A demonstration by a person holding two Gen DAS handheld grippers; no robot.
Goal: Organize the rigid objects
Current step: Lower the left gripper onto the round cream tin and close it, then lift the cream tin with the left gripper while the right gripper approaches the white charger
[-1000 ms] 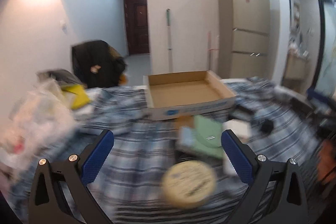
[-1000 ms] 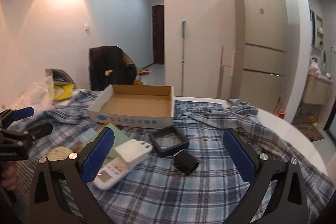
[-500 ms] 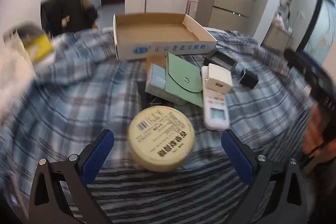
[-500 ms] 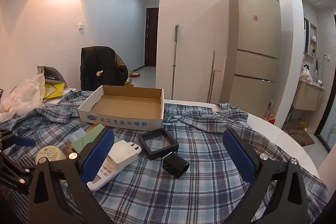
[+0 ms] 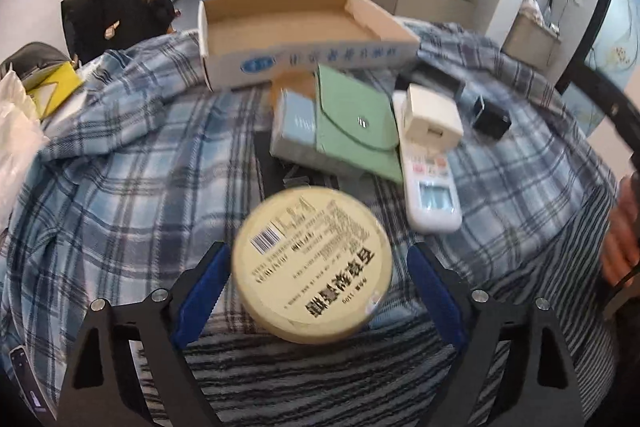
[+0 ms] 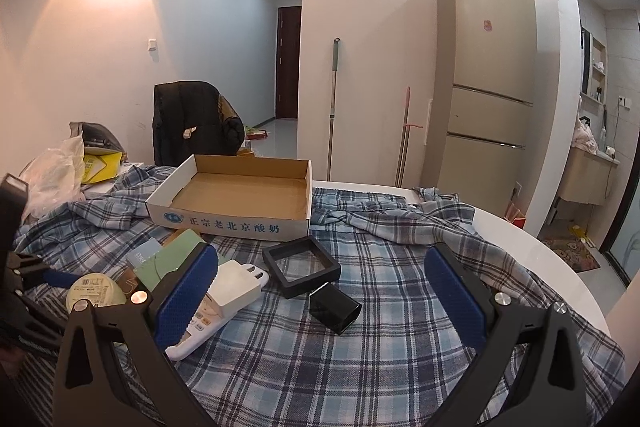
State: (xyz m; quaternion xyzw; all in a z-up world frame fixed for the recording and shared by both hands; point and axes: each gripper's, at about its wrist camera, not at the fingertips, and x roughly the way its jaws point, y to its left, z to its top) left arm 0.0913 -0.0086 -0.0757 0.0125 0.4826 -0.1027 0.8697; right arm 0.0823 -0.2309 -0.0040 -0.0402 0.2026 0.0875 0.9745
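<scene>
Cream-coloured round tin with a printed label (image 5: 313, 263) lies on the plaid cloth (image 5: 120, 187), near side, between the closing left gripper (image 5: 320, 263) jaws, ungripped. Next: clamp, lift to the far cardboard tray (image 5: 288, 27). Right gripper (image 6: 320, 291) hangs spread, empty.

A lived-in home: a tall fridge (image 6: 486, 75), a mop (image 6: 332, 107) against the wall, a jacket-draped chair (image 6: 192, 123).

I am tilting my left gripper (image 5: 316, 275) steeply downward, and its jaws are closing, with a round tin sitting between the blue pads (image 5: 202, 285) but not yet pressed. I am holding my right gripper (image 6: 320, 291) nearly level, jaws spread wide, nothing between them. My hand (image 5: 620, 231) is showing at three o'clock in the left wrist view.
</scene>
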